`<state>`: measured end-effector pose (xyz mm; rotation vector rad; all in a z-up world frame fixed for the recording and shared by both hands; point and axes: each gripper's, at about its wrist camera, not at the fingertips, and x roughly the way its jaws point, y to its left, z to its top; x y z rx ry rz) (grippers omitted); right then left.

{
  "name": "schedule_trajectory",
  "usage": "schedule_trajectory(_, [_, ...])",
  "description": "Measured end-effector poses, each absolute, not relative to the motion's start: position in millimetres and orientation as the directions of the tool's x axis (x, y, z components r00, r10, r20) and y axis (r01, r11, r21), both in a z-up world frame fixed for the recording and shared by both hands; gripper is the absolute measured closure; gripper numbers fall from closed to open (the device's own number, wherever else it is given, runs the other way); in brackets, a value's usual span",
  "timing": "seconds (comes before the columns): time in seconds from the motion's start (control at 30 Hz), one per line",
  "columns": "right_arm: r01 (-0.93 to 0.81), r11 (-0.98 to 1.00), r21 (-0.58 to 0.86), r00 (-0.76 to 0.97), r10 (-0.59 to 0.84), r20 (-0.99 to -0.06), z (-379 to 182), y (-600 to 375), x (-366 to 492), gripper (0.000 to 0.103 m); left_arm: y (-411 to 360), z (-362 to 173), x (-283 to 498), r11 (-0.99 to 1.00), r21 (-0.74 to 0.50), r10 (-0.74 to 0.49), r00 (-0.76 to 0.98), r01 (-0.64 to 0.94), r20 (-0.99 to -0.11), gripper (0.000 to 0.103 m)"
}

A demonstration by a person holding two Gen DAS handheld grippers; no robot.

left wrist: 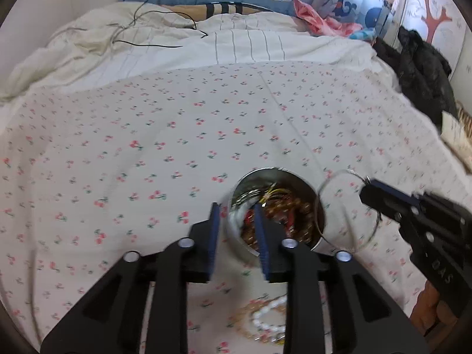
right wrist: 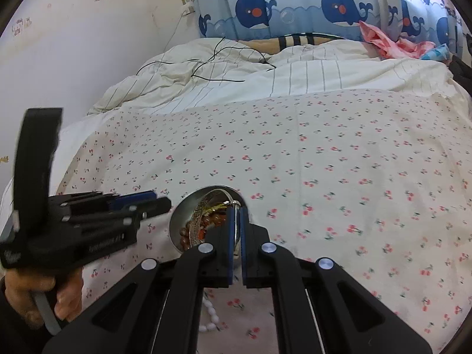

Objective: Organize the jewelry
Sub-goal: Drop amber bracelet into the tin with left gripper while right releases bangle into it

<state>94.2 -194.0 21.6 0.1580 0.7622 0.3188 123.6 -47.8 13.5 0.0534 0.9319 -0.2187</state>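
A round metal tin [left wrist: 242, 247] stands on the cherry-print bedsheet and holds amber beads and gold chains; it also shows in the right wrist view [right wrist: 180, 221]. My left gripper [left wrist: 236, 209] is open, its fingers astride the tin's near-left wall. My right gripper [right wrist: 235, 209] is shut on a thin silver hoop bracelet [left wrist: 324, 185], held above the tin's right rim. In the left wrist view the right gripper [left wrist: 367, 190] comes in from the right. White and tan bead bracelets [left wrist: 262, 321] lie on the sheet in front of the tin.
A striped duvet [left wrist: 183, 47] with a black cable [left wrist: 153, 44] is bunched at the far end of the bed. Dark clothing [left wrist: 421, 70] lies at the right edge. A whale-print curtain [right wrist: 295, 8] hangs behind. White beads [right wrist: 211, 312] lie under the right gripper.
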Motion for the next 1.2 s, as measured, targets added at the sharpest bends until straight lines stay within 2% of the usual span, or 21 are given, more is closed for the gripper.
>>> schedule_trajectory(0.13, [-0.240, 0.938, 0.251, 0.669, 0.347, -0.657, 17.1, -176.5, 103.8, 0.098, -43.6, 16.6, 116.9, 0.978, 0.018, -0.111, 0.602, 0.205, -0.791, 0.054])
schedule_trajectory(0.5, [-0.256, 0.943, 0.213, 0.652, 0.331, -0.682, 0.7, -151.9, 116.7, 0.098, -28.4, 17.8, 102.3, 0.973, 0.110, -0.045, 0.637, 0.202, -0.770, 0.045])
schedule_trajectory(0.9, [-0.239, 0.957, 0.163, 0.648, 0.283, -0.708, -11.5, -146.6, 126.0, 0.098, -25.9, 12.4, 102.2, 0.968, 0.138, -0.032, 0.646, 0.211, -0.762, 0.043])
schedule_trajectory(0.97, [-0.226, 0.960, 0.163, 0.648, 0.273, -0.711, -13.6, -148.0, 127.2, 0.090, -27.1, 13.2, 101.7, 0.967, 0.140, -0.035, 0.651, 0.215, -0.758, 0.043])
schedule_trajectory(1.03, [-0.214, 0.964, 0.159, 0.661, 0.263, -0.702, -13.0, -150.0, 125.8, 0.056, -29.4, 13.3, 100.9, 0.964, 0.154, -0.028, 0.657, 0.218, -0.753, 0.042])
schedule_trajectory(1.07, [-0.210, 0.965, 0.158, 0.670, 0.260, -0.695, -11.2, -150.6, 125.3, 0.052, -30.2, 13.2, 100.4, 0.963, 0.157, -0.028, 0.658, 0.221, -0.752, 0.042])
schedule_trajectory(1.2, [-0.214, 0.965, 0.154, 0.683, 0.261, -0.683, -6.4, -150.6, 123.4, 0.052, -35.7, 14.1, 97.5, 0.954, 0.189, -0.016, 0.671, 0.231, -0.741, 0.039])
